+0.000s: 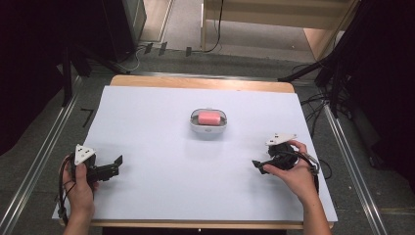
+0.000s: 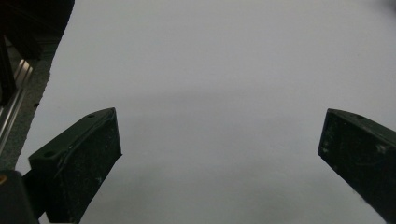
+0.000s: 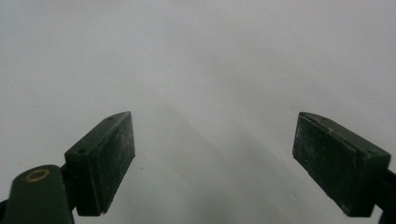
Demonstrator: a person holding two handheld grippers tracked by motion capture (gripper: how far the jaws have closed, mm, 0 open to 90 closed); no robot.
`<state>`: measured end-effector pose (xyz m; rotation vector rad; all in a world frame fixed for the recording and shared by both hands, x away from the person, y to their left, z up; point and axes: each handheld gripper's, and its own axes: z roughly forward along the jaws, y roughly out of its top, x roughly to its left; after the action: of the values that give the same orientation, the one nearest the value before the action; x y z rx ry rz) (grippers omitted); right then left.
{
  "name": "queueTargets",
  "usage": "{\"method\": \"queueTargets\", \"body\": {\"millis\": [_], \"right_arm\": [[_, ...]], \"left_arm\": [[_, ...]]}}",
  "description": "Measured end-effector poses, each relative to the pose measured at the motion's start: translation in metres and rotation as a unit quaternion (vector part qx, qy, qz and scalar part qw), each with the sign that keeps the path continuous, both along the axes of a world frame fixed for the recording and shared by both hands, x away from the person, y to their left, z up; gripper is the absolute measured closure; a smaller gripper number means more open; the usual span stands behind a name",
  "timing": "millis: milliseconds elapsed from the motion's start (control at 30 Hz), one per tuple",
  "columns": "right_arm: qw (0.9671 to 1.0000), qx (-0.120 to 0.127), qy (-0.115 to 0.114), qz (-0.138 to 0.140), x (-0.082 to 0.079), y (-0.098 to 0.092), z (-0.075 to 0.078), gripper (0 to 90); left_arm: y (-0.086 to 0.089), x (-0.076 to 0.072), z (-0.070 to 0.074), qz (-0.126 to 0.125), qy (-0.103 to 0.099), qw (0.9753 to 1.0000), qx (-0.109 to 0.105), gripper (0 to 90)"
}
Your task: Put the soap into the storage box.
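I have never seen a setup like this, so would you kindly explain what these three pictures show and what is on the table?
A person sits at a table covered by a white sheet and holds hand-operated black tongs in each hand. The high view looks down on both: the left tongs and the right tongs. The other two pictures come from cameras riding on each tool, looking along its jaws, which stand wide apart and empty. Between and beyond them lies a pink bar of soap in a white oval soap dish, untouched.

Pink soap [image 1: 209, 118] in white dish [image 1: 209, 129], mid-table
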<state>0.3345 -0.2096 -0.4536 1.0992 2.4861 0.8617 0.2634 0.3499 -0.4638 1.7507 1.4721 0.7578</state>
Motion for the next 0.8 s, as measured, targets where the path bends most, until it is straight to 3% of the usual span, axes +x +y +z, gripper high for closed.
{"method": "queueTargets", "body": {"millis": [333, 567, 800], "right_arm": [[0.9989, 0.035, 0.003, -0.030, -0.018, -0.023, -0.006, 11.1], [0.9979, 0.049, 0.010, -0.041, -0.028, -0.039, -0.011, 3.0], [0.9962, 0.060, 0.007, -0.062, -0.040, -0.053, -0.014, 1.4]], "left_arm": [[0.000, 0.000, 0.000, 0.000, 0.000, 1.0000, 0.001, 0.0], [0.000, 0.000, 0.000, 0.000, 0.000, 1.0000, 0.002, 0.0], [-0.001, 0.000, 0.000, 0.000, -0.001, 1.0000, 0.002, 0.0]]}}
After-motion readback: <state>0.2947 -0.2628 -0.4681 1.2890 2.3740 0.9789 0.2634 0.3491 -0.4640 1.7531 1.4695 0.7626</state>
